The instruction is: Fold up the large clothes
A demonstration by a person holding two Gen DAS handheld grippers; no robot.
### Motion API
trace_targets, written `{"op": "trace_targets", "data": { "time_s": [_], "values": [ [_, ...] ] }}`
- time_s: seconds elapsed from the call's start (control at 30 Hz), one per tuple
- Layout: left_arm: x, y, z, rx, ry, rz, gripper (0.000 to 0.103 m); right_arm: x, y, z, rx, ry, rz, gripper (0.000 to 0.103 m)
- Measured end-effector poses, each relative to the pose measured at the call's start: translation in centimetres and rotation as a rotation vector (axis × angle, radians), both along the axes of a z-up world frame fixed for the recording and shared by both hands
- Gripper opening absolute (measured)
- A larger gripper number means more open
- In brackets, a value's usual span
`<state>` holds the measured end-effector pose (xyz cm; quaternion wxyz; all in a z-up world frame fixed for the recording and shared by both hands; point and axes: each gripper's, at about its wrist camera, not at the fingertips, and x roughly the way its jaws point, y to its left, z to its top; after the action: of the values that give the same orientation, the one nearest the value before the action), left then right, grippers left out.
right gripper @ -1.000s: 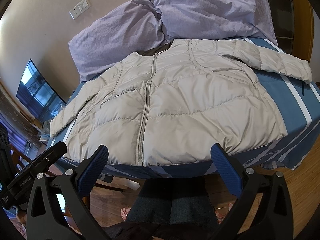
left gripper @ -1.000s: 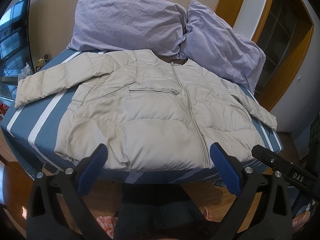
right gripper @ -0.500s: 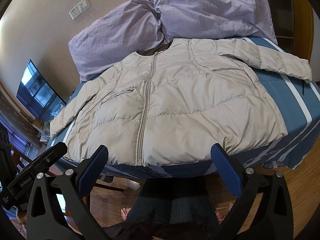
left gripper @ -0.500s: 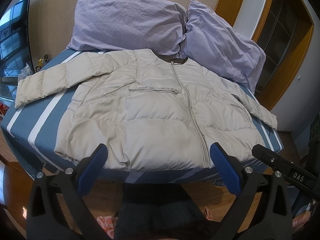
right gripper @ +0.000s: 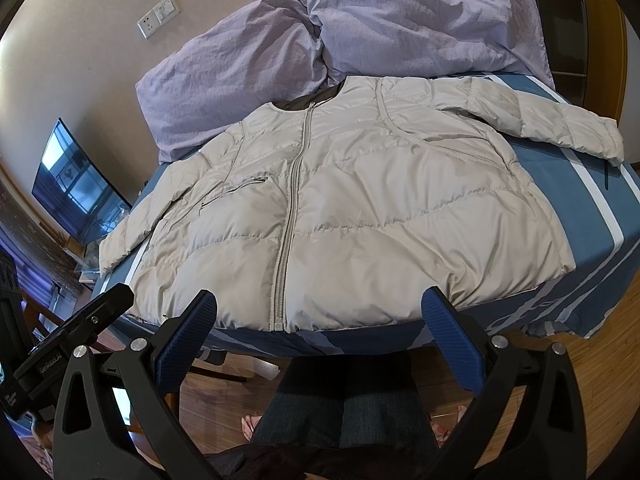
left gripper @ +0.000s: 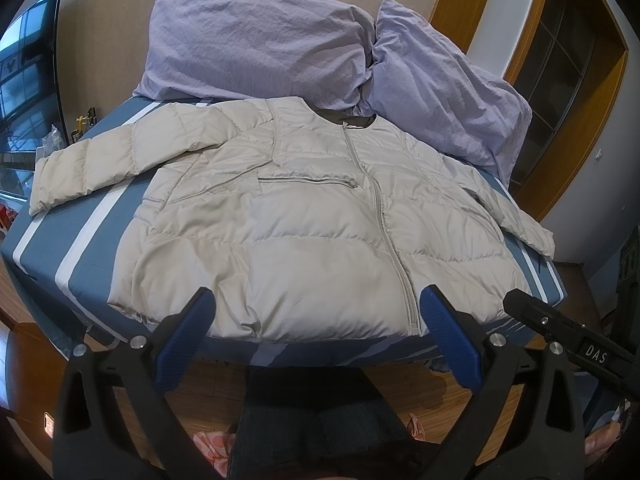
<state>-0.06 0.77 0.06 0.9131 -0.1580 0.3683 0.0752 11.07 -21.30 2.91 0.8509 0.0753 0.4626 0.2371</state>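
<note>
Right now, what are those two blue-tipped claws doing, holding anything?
Left gripper: open, holding nothing.
Right gripper: open, holding nothing, short of the beige puffer jacket.

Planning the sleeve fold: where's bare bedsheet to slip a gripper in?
Bare striped sheet between left sleeve and jacket body; another strip below right sleeve. Crowded at pillows and the near hem.

Two lilac pillows against wall; striped blue bed; TV; wall socket.

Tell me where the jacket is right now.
The jacket lies spread flat on the striped bed, collar toward the two pillows, hem just beyond both open grippers.
</note>
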Motion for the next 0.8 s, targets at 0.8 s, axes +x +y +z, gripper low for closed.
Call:
{"op": "trace_targets", "data": {
  "time_s": [0.8],
  "values": [
    [0.05,0.08,-0.32,-0.001,0.005,0.0,0.101,0.25,-0.11,-0.34,0.0,0.005,-0.003,0.102]
  ]
}}
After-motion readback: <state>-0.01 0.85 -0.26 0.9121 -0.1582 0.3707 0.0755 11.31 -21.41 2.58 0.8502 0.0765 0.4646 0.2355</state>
